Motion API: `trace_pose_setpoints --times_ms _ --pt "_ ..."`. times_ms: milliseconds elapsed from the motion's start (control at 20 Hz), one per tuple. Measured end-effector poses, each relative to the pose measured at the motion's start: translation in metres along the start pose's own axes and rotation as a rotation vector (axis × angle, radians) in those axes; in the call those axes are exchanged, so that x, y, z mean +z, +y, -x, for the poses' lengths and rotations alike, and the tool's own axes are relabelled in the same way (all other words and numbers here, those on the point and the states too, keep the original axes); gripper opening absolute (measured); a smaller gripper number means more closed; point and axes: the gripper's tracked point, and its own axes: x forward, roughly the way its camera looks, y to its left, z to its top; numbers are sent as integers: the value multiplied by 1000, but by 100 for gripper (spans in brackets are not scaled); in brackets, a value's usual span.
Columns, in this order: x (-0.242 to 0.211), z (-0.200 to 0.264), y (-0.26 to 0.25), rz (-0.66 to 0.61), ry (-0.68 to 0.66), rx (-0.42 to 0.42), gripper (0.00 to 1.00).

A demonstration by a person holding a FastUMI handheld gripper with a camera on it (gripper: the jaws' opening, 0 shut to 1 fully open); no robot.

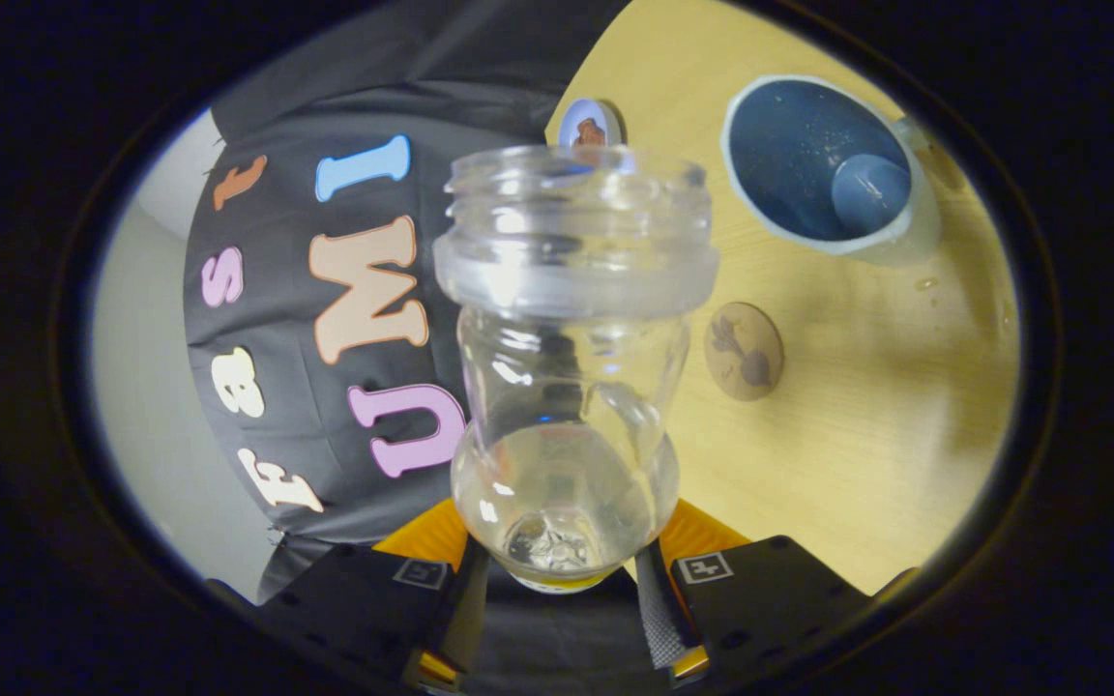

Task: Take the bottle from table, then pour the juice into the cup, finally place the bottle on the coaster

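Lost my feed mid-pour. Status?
Gripper shut on bottle, open mouth, a little liquid left. Cup and coaster on table beyond. Nothing in the way.

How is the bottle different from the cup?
The bottle is clear, see-through plastic; the cup is blue inside with a pale rim. The bottle is held up between the fingers of the tool, while the cup rests on the wooden table beyond them. The bottle narrows to a threaded neck; the cup has a wide round mouth. Both are open at the top.
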Motion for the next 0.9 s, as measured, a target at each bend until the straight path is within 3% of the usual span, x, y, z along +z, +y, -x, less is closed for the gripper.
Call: trace_pose_setpoints --times_ms 900 --pt "1 -5 18 -88 -22 39 71"
